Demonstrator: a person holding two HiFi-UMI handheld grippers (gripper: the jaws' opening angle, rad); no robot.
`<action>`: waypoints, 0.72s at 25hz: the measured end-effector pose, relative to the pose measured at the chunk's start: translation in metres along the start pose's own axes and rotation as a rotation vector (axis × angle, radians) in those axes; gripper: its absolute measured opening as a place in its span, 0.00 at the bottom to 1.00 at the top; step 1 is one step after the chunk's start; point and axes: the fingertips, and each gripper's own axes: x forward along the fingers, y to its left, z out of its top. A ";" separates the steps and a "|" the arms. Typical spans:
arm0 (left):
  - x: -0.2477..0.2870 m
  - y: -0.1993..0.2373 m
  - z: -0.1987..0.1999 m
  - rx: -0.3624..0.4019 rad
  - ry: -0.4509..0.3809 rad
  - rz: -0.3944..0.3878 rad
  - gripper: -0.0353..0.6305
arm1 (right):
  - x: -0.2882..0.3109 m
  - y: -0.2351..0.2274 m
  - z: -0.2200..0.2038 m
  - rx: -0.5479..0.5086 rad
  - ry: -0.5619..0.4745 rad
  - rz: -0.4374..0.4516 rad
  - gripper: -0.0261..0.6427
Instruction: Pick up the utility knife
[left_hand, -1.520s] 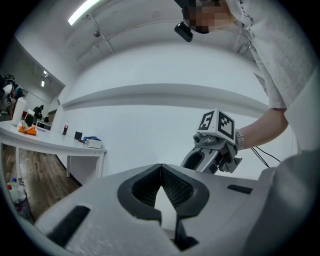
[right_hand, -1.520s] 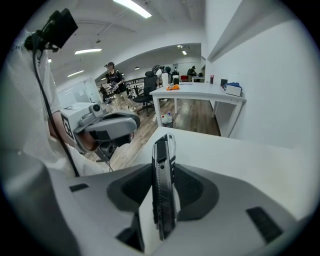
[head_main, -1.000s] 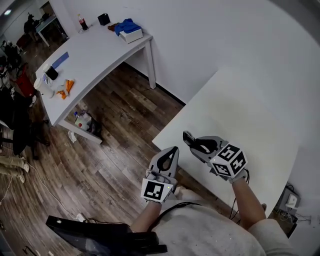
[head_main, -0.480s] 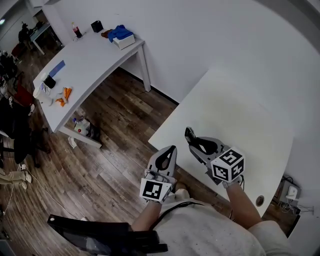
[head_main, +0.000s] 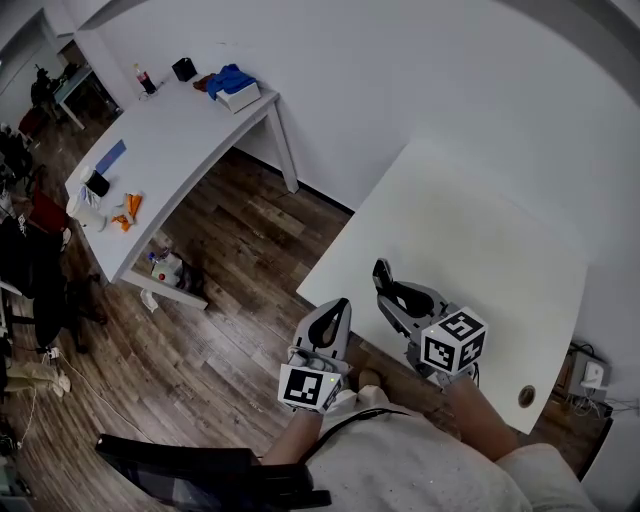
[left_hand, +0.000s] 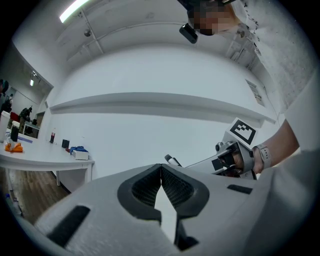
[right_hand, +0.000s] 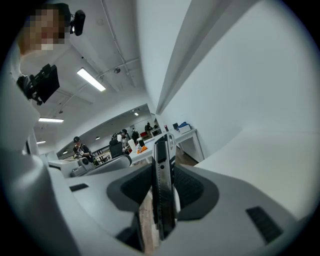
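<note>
The right gripper (head_main: 383, 277) was closed on the utility knife (right_hand: 162, 180) above the white table (head_main: 480, 220)'s near edge. The left gripper (head_main: 338, 308), jaws together and empty, was beside that edge.

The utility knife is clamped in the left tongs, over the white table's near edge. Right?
Wrong tongs: the utility knife is clamped in the right tongs, over the white table's near edge. The right gripper view shows it; the left tongs are shut, empty.
</note>
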 end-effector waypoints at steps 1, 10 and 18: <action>0.000 0.000 0.000 0.007 0.001 -0.001 0.06 | 0.000 0.000 0.000 0.005 -0.008 -0.004 0.25; -0.003 -0.001 0.002 0.007 0.007 0.004 0.06 | -0.013 0.010 0.024 0.007 -0.098 0.003 0.25; -0.001 0.000 0.002 0.012 0.001 -0.001 0.06 | -0.017 0.013 0.038 -0.006 -0.146 0.001 0.25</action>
